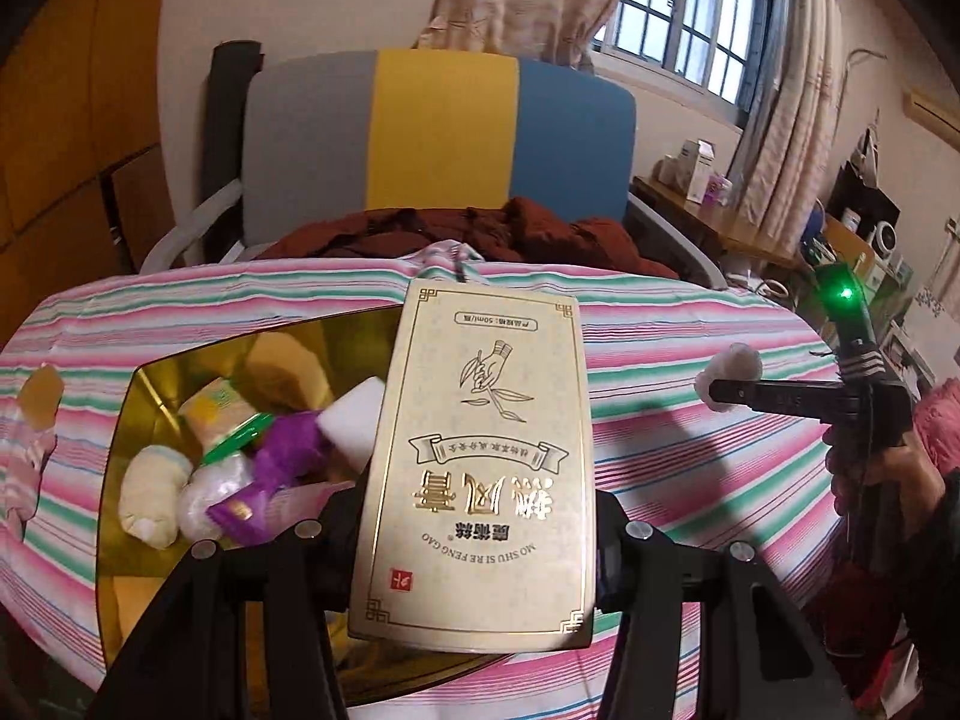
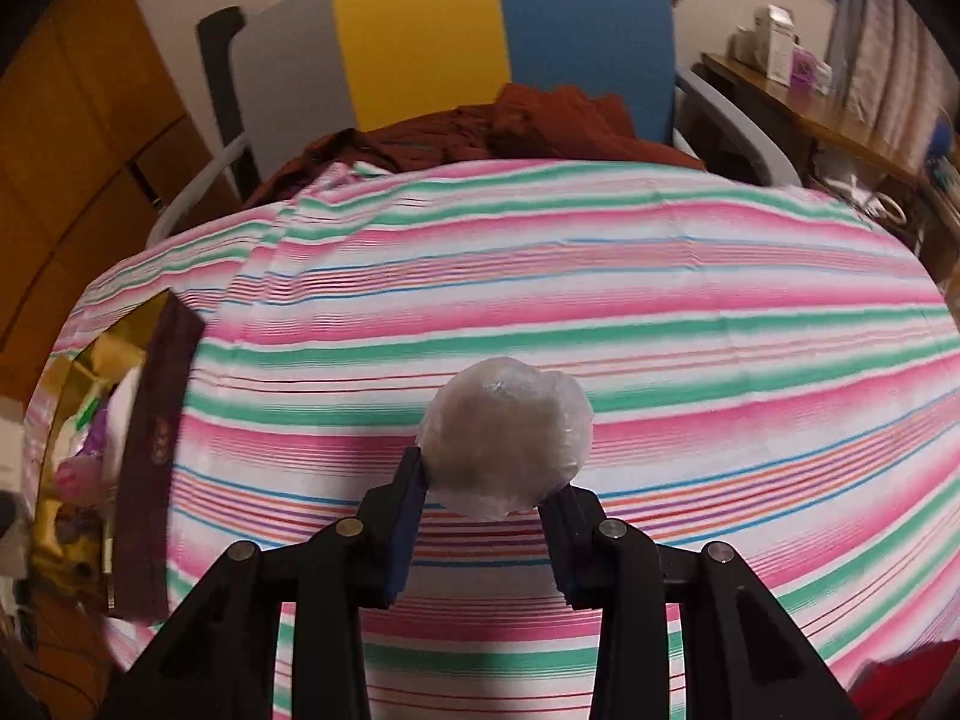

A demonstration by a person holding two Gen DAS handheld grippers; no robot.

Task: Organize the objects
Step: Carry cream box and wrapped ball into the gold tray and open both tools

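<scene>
In the left wrist view my left gripper is shut on a tall cream box with gold print, held upright over the right edge of a gold-lined container. Inside the container lie several items, among them a white block, a purple packet and a wrapped white ball. My right gripper is shut on another wrapped white ball above the striped cloth. From the left wrist view, this right gripper hovers to the right of the cream box. The container's dark outer wall shows at the far left.
A pink, green and white striped cloth covers the table. Behind it stands a chair with a grey, yellow and blue back and a rust-red garment on the seat. A cluttered desk stands at the right. A hand grips the right tool.
</scene>
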